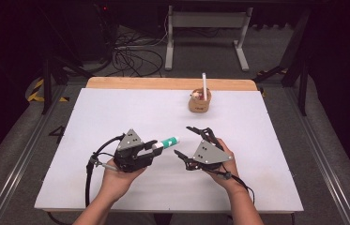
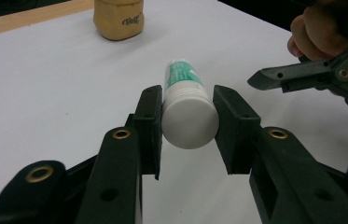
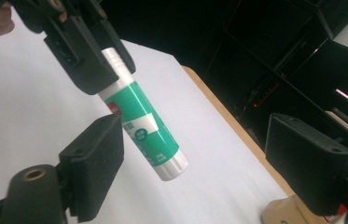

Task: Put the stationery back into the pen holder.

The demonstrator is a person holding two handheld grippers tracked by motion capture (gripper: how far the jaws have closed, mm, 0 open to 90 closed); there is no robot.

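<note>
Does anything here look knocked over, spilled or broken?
Nothing stands out. The left gripper holds a green-and-white glue stick by its white end, off the table. The tan cup stands upright with a white stick in it.

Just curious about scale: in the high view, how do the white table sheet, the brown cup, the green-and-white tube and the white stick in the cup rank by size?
1. white table sheet
2. brown cup
3. green-and-white tube and white stick: look alike
</note>
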